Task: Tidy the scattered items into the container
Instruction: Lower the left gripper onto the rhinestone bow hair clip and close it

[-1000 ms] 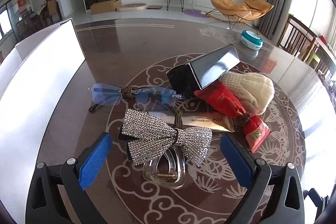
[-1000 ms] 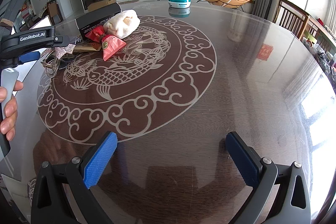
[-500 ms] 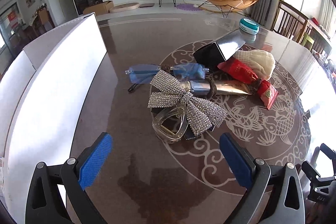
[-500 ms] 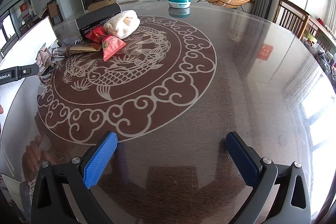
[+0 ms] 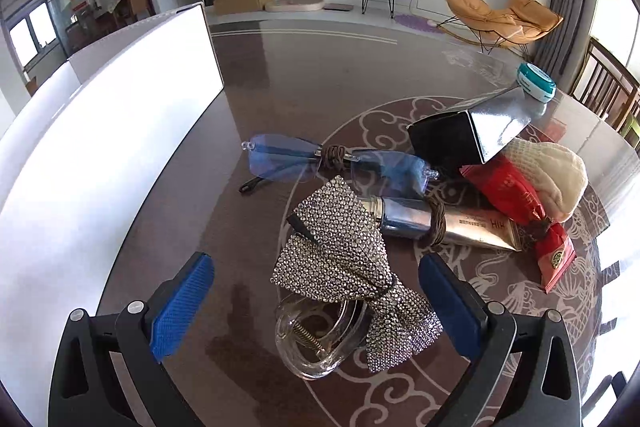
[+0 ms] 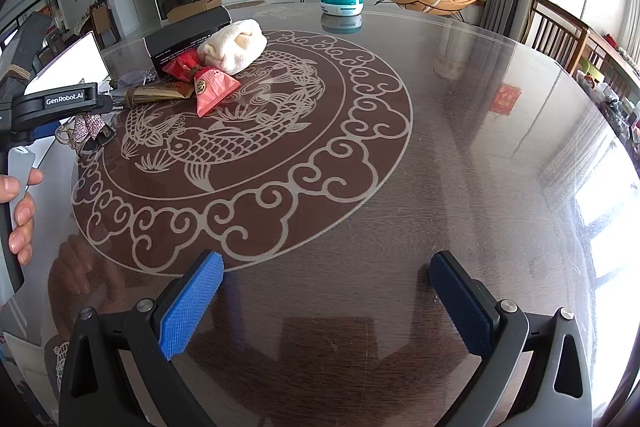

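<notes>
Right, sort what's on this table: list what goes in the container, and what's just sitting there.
For the job:
rhinestone bow
clear hair claw clip
blue-lens glasses
cosmetic tube
red packet
cream knitted cloth
black box
white container

Just lying about:
teal and white round case, far across the table, apart from the pile.

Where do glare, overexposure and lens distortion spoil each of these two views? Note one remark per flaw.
Left wrist view: the white container is blown out, its surface detail lost, and its straight edges bow under fisheye distortion. Right wrist view: window glare washes out the table at right, and the glossy top mirrors the teal tin.
</notes>
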